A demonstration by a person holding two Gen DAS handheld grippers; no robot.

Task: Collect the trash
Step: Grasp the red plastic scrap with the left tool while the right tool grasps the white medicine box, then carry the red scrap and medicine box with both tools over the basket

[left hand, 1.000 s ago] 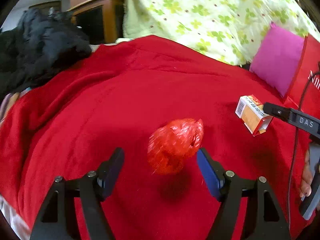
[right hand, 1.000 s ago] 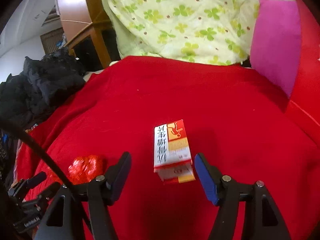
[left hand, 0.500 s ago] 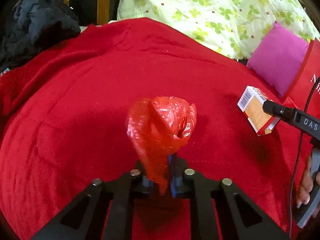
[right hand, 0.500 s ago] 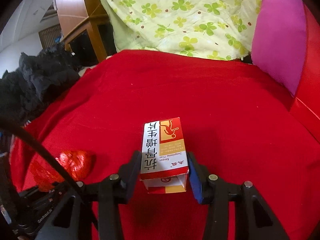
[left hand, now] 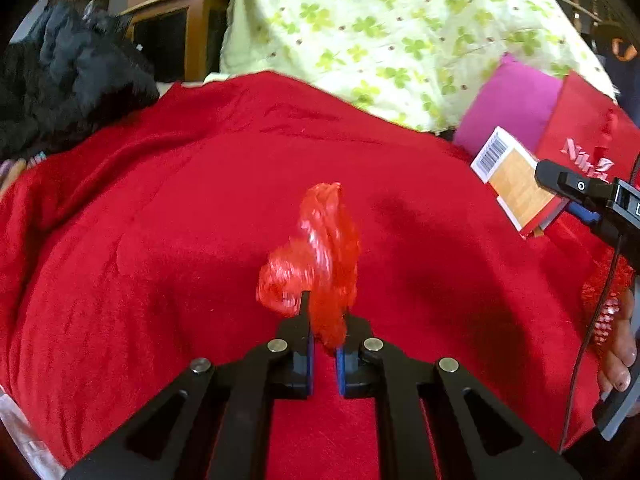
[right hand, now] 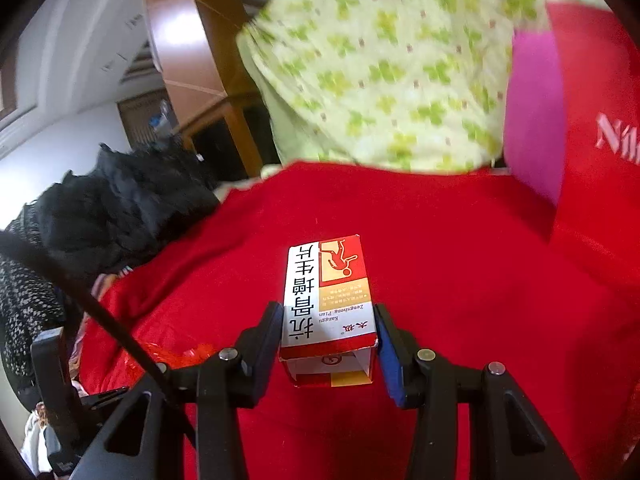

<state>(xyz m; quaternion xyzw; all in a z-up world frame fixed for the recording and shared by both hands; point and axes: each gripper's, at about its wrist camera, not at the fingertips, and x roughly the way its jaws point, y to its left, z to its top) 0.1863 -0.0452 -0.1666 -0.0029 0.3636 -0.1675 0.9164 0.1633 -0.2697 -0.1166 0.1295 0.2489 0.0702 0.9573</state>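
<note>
My left gripper [left hand: 325, 344] is shut on a crumpled red plastic bag [left hand: 320, 256] and holds it above the red blanket [left hand: 160, 240]. My right gripper [right hand: 328, 344] is shut on a small white, red and orange medicine box [right hand: 328, 304] with Chinese writing, lifted off the blanket [right hand: 460, 260]. The box [left hand: 516, 184] and the right gripper's fingers [left hand: 576, 188] also show at the right of the left wrist view. A bit of the red bag [right hand: 176, 356] shows at the lower left of the right wrist view.
A green clover-print quilt [left hand: 400, 36] and a magenta pillow [left hand: 508, 108] lie at the back. A red paper bag with white lettering [left hand: 584, 140] stands at the right. Black clothing [left hand: 68, 76] is piled at the left, by wooden furniture [left hand: 184, 20].
Both grippers closed from open: the left on the red bag, the right on the box. Both have since lifted their items off the blanket.
</note>
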